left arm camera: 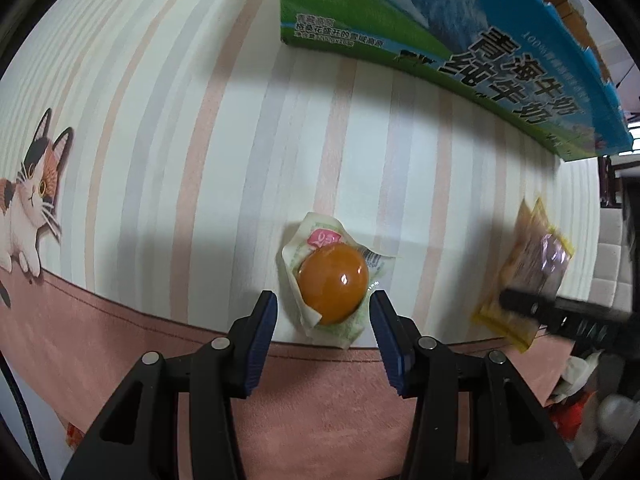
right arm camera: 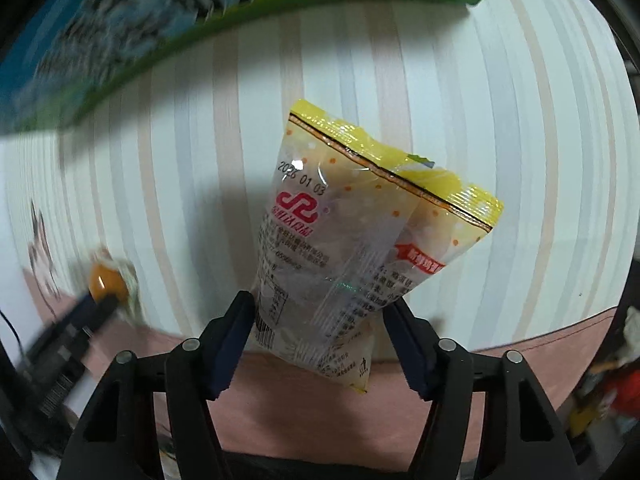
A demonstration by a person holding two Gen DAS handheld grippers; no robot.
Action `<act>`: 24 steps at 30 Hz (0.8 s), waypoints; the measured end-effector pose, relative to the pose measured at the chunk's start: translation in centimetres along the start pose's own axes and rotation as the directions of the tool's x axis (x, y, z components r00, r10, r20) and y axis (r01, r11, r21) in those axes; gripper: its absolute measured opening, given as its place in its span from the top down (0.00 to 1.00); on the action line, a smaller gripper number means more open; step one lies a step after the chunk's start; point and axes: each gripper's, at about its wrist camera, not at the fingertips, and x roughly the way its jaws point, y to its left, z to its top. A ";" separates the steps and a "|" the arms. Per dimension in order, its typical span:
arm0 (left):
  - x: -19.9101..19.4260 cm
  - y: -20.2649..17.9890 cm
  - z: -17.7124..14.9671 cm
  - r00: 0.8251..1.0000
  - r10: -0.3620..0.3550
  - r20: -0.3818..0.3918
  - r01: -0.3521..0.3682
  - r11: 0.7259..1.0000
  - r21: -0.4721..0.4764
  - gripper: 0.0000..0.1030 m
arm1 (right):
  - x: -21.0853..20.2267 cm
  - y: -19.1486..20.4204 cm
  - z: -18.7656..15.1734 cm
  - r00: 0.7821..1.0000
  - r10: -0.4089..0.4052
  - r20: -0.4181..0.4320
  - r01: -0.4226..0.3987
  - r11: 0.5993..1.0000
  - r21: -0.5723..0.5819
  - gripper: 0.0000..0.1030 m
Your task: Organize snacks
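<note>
- Left gripper (left arm camera: 323, 312): jaws apart, straddling the orange jelly cup (left arm camera: 333, 282); the cup sits between the fingertips, toward twelve o'clock, not yet pinched
- The cup lies on the striped tablecloth (left arm camera: 200, 140) in its crumpled wrapper; round, so no real long axis; the left gripper is much the nearer
- Right gripper (right arm camera: 320, 312): jaws either side of the yellow snack packet (right arm camera: 372, 232); whether they pinch it I cannot tell
- The packet's long axis runs from six o'clock toward one o'clock; yellow sealed edge farthest out
- Milk carton box (left arm camera: 460, 28) lies at twelve to two o'clock; probably the drop place
</note>
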 end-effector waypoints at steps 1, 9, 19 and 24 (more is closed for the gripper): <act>0.0 0.2 0.0 1.000 -0.005 -0.004 0.005 1.000 -0.008 0.56 | 0.1 -0.2 -0.3 1.000 0.006 -0.013 -0.006 1.000 -0.011 0.33; 1.1 0.0 1.7 0.996 -0.040 -0.081 0.038 0.999 -0.029 0.55 | -0.5 -4.3 -1.4 0.998 0.061 -0.021 -0.059 0.996 0.061 0.28; 3.2 -1.5 3.6 0.995 0.008 -0.100 -0.007 1.000 0.013 0.55 | 0.2 -2.1 -0.7 0.998 0.055 -0.009 -0.054 0.993 0.107 0.26; 3.4 -2.2 4.0 0.996 0.034 -0.086 -0.032 0.999 0.024 0.58 | -0.3 -2.7 -0.3 0.999 0.039 0.019 -0.041 0.992 0.119 0.27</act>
